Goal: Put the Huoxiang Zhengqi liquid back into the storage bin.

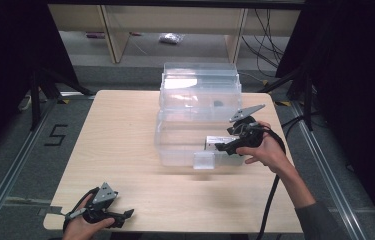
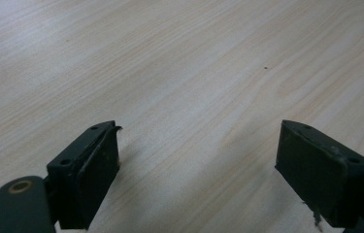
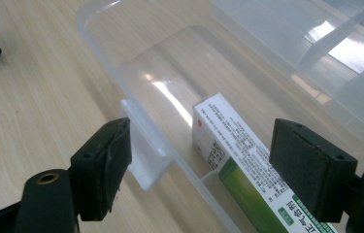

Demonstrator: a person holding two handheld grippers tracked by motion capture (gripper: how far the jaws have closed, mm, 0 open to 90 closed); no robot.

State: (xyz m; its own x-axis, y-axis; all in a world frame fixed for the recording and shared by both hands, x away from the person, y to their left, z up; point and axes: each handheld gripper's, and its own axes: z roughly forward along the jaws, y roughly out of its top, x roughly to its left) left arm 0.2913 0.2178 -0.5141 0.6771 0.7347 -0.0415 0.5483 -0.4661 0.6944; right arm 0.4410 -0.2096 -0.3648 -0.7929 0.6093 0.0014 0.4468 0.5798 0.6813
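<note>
Clear plastic bin (image 3: 121, 46): holds white-and-green cardboard box (image 3: 240, 160), lying inside.
Right gripper (image 3: 201, 167): jaws spread above box, gripping nothing.
Left gripper (image 2: 199, 170): spread, idle on table.
Risk: jaw probably catches bin's rim.

Light came from above and was even. Glare lay on the clear box (image 3: 247, 63) beyond the fingers (image 3: 107, 165). The high view was soft, with dark edges.
</note>
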